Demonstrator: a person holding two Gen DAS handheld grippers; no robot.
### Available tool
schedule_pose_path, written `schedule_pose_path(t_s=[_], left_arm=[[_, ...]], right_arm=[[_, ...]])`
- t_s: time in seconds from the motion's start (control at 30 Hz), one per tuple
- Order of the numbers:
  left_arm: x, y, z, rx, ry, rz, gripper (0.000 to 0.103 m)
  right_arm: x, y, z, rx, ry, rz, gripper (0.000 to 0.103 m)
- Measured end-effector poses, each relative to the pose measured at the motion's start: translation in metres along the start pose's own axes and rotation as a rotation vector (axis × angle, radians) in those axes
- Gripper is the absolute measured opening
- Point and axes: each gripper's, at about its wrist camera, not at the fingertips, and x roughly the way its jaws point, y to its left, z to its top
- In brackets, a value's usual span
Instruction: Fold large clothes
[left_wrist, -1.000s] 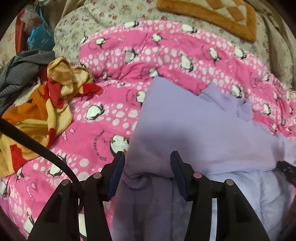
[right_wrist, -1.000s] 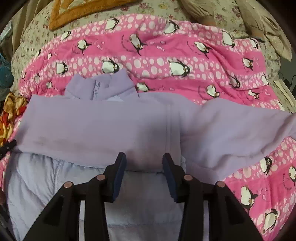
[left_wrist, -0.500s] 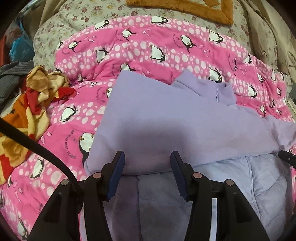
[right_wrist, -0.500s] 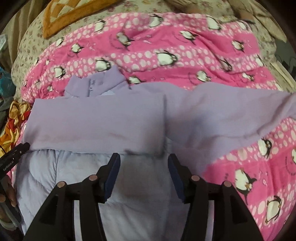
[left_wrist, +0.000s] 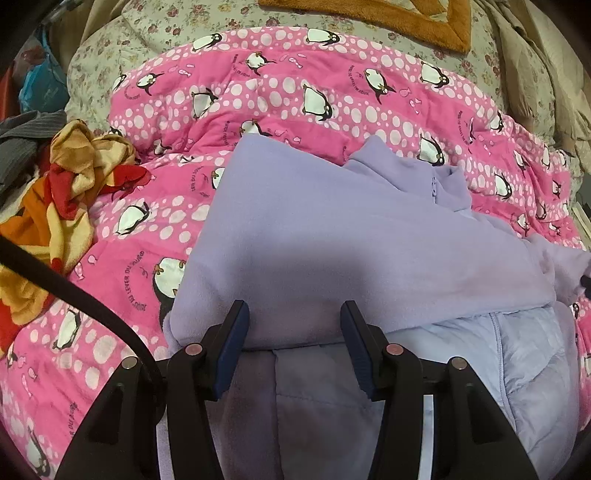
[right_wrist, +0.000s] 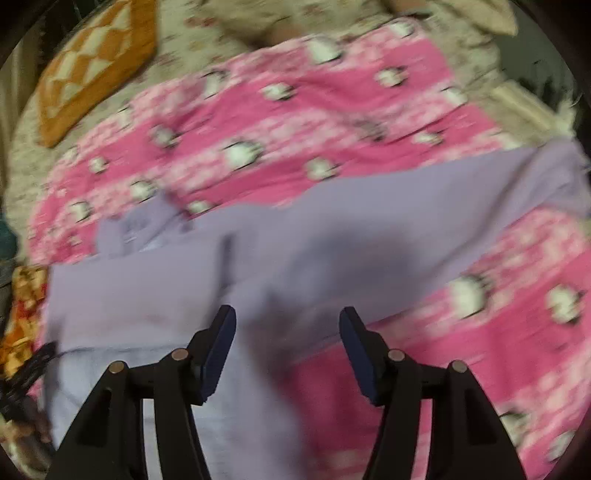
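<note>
While the lilac jacket (left_wrist: 354, 236) lies spread on the pink penguin quilt (left_wrist: 295, 96), both grippers hang over its near part. In the left wrist view the left gripper (left_wrist: 294, 319) stands over the jacket's folded fleece edge, its jaws a moderate way apart; the fold's rim sits between the blue pads (left_wrist: 233, 341), but whether they press on it cannot be told. Nearer than that fold, the jacket's paler quilted lining (left_wrist: 524, 354) shows, running under the gripper. The collar (left_wrist: 417, 173) with its short zip lies at the jacket's far side, toward the quilt's middle. A crumpled orange and red cloth (left_wrist: 55, 206) sits on the quilt to the jacket's left, well apart from it.

The right wrist view is blurred. There the right gripper (right_wrist: 288, 325) is over the jacket's right part, its jaws opening with nothing pinched between them; fleece lies beneath the gap. One sleeve (right_wrist: 461, 206) stretches away from the jacket's body to the right across the quilt. An orange cushion (right_wrist: 92, 70) lies beyond the quilt, far from the jacket.
</note>
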Motion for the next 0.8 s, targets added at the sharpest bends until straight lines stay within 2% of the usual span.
schedule_pose_path(t_s=[0.13,0.2,0.27,0.4,0.47,0.53,0.57,0.6,0.7,0.8], left_arm=[[0.001,-0.002,-0.001,0.006,-0.005,0.013,0.022],[0.002,-0.004,-0.002,0.011,-0.007,0.023,0.022],[0.003,-0.005,-0.002,0.016,-0.008,0.03,0.022],[0.004,-0.005,-0.003,0.02,-0.012,0.037,0.022],[0.005,-0.005,-0.003,0.022,-0.013,0.038,0.022],[0.006,-0.005,-0.003,0.025,-0.012,0.04,0.023],[0.006,-0.005,-0.003,0.025,-0.012,0.039,0.023],[0.006,-0.005,-0.003,0.025,-0.011,0.039,0.023],[0.006,-0.006,-0.002,0.02,-0.009,0.035,0.023],[0.003,-0.003,0.0,-0.006,-0.007,0.019,0.023]], right_arm=[[-0.017,-0.068,0.036,0.119,-0.075,-0.164,0.063],[-0.024,-0.1,0.053,0.191,-0.1,-0.209,0.07],[-0.029,-0.132,0.068,0.26,-0.112,-0.254,0.073],[-0.03,-0.179,0.08,0.392,-0.138,-0.286,0.074],[-0.015,-0.199,0.084,0.443,-0.108,-0.266,0.074],[-0.002,-0.21,0.085,0.481,-0.093,-0.244,0.059],[0.0,-0.215,0.083,0.501,-0.106,-0.232,0.032],[0.001,-0.217,0.081,0.515,-0.122,-0.216,0.017],[-0.012,-0.217,0.074,0.516,-0.184,-0.145,0.017],[-0.036,-0.198,0.072,0.422,-0.235,-0.119,0.016]])
